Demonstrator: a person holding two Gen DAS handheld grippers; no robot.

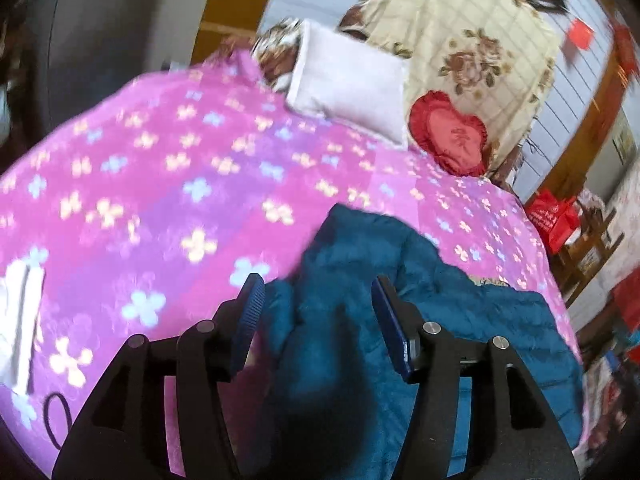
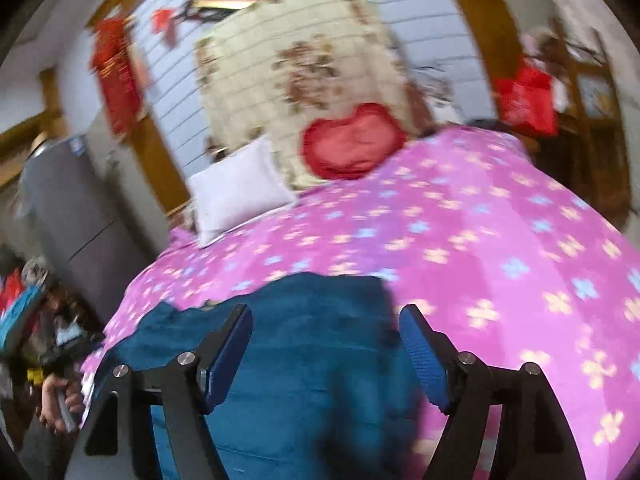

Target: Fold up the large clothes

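Observation:
A dark teal quilted jacket (image 1: pixel 400 264) lies rumpled on a pink flowered bedspread (image 1: pixel 168 168). In the left wrist view my left gripper (image 1: pixel 318 286) hovers over the jacket's near left part, its blue pads spread apart with nothing pinched between them. In the right wrist view the same jacket (image 2: pixel 320 320) fills the lower middle, and my right gripper (image 2: pixel 326 320) stands open above it, jaws wide, pads clear of the cloth. The jacket's near end is hidden under both gripper bodies.
At the head of the bed lie a white pillow (image 1: pixel 348 84), a red heart cushion (image 1: pixel 450 134) and a cream floral blanket (image 1: pixel 460 40). A white object (image 1: pixel 20 320) and a dark hair loop (image 1: pixel 58 416) rest on the bedspread. A hand (image 2: pixel 60 400) shows at the bedside.

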